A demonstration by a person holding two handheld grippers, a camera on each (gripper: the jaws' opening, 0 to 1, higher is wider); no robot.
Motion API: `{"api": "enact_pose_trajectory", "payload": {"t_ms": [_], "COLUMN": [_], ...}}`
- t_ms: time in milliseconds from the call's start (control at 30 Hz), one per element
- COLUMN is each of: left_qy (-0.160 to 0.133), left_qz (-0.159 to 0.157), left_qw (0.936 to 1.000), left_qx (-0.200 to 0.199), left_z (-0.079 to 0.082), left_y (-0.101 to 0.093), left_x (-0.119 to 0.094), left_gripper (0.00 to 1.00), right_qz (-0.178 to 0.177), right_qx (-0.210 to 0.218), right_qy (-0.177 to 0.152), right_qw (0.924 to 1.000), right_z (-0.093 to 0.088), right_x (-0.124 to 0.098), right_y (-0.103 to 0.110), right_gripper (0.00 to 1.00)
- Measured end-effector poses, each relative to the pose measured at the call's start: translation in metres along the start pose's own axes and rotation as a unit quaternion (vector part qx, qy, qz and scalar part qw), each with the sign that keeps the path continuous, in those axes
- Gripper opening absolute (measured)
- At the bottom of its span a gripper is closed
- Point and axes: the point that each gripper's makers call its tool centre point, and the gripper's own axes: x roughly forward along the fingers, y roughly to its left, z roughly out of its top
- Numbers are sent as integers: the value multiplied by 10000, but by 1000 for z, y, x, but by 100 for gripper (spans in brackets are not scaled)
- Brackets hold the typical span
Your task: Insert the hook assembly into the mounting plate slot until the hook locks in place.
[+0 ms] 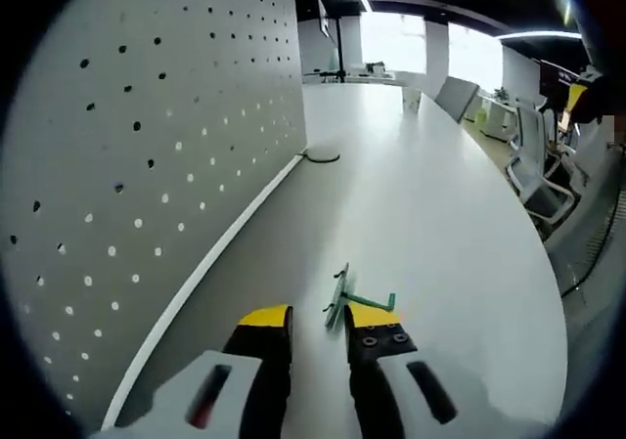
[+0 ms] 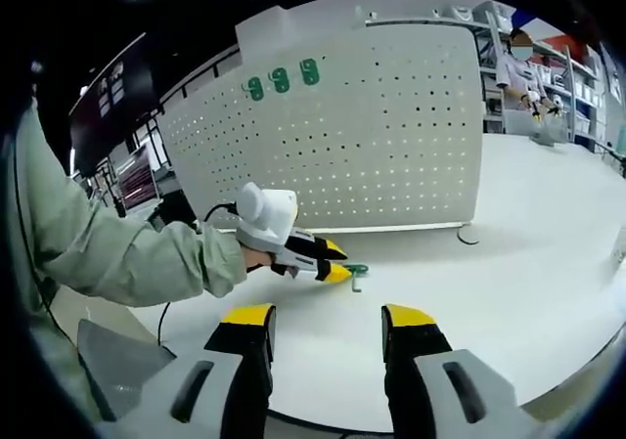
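Observation:
A small green hook assembly point(image 1: 345, 298) lies on the white table point(image 1: 440, 224), just ahead of my left gripper point(image 1: 320, 320). That gripper is open, and the hook rests against the tip of its right finger point(image 1: 374, 316). The white pegboard mounting plate point(image 1: 147, 165) stands upright along the table's left. In the right gripper view a hand holds the left gripper point(image 2: 335, 262) low over the table, with the hook point(image 2: 355, 272) at its tips. The pegboard point(image 2: 372, 146) stands behind it. My right gripper point(image 2: 328, 317) hangs open and empty near the table's front edge.
Three green hooks point(image 2: 282, 77) hang near the pegboard's top. A black cable loop point(image 1: 321, 155) lies at the board's foot. Office chairs point(image 1: 538, 180) line the table's far side. A green sleeve point(image 2: 108, 253) fills the left. A person point(image 2: 520, 63) stands far off by shelves.

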Motion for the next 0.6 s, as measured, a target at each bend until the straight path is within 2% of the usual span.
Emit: {"api": "enact_pose_trajectory", "payload": {"t_ms": [233, 367, 600], "left_qy": [-33, -82, -111], "left_qz": [-49, -200, -185], "left_qw": [10000, 9998, 9998], "left_qx": [38, 21, 49], "left_z": [2, 3, 4], "left_y": [-3, -9, -10], "left_x": [3, 5, 7], "left_gripper": [20, 9, 6], "right_qz": [-23, -31, -42], "right_qx": [32, 35, 40], "right_qy": [-33, -38, -25], "right_qw": [10000, 10000, 10000], "right_z": [1, 2, 1], "right_x": [0, 0, 0], "right_y": [-2, -3, -5], "right_gripper": [42, 42, 42]}}
